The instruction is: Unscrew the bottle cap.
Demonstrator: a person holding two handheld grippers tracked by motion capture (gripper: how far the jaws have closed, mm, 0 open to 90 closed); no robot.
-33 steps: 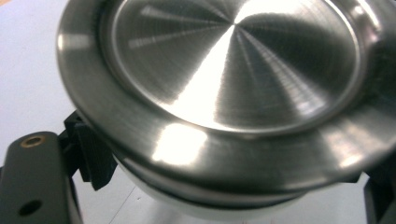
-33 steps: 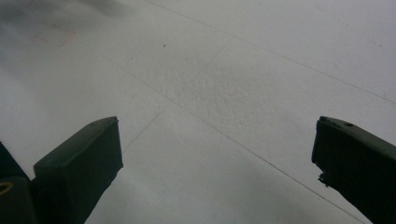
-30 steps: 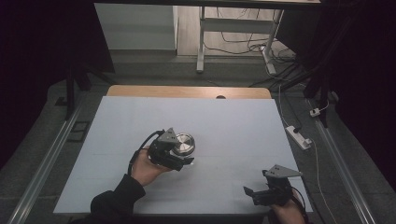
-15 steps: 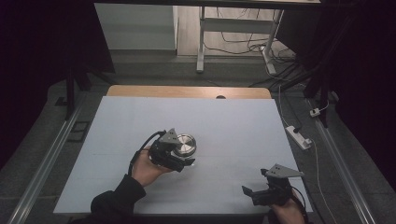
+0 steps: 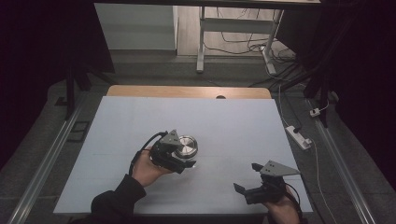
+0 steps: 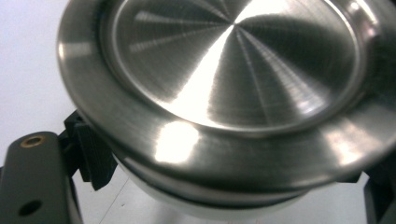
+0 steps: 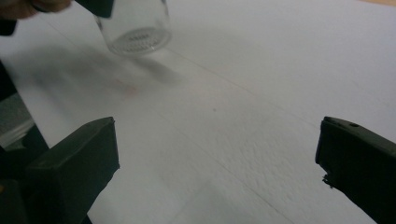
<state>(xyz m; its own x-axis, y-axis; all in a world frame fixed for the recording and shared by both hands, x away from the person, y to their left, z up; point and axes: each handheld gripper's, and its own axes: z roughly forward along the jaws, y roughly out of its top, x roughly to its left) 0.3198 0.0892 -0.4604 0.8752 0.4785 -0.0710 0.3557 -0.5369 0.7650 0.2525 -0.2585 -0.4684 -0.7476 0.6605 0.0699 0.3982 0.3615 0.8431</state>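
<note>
Left gripper view: left gripper [image 5: 184,161] clamps glass jar [image 7: 135,28] under its steel lid [image 6: 224,84]; right gripper [image 5: 247,179] gapes empty.

Legible text, labels, brands, numbers, signs: none. The embossed pattern on the glass jar [image 7: 135,28] base is too blurred to read.

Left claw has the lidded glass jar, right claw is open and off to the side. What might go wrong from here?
1. The left claw grips the jar just under its steel lid. Smooth glass could slip or twist in the grip.
2. The jar looks lifted or tilted over the table, so a slip would probably drop it.
3. The right claw is open, apart from the jar, giving no support.
</note>
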